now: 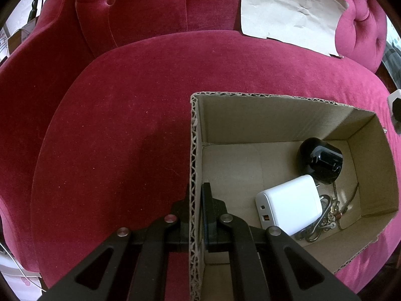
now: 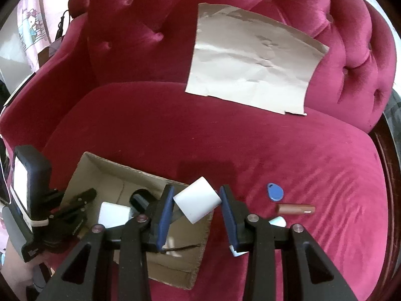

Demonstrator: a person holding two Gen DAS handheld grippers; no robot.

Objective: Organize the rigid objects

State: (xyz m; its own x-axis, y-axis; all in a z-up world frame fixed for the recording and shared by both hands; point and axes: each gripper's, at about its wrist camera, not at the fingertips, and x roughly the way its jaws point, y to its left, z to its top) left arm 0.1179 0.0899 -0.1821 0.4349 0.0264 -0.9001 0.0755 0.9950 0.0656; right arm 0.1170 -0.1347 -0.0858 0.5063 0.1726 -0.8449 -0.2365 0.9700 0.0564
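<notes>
Right gripper grips a white block over the box — left gripper clamps its wall.

The left gripper sat at lower centre of its frame, jaws clamped together. The right gripper, lower centre, stood partly closed, pads pressing inward.

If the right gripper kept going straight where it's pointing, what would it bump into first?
Probably the near right edge of the cardboard box. The right gripper, already shut on a white block, points down over that edge, with the red sofa seat beyond. Depth is hard to judge, so the block might clear it and reach the box's inside.
</notes>
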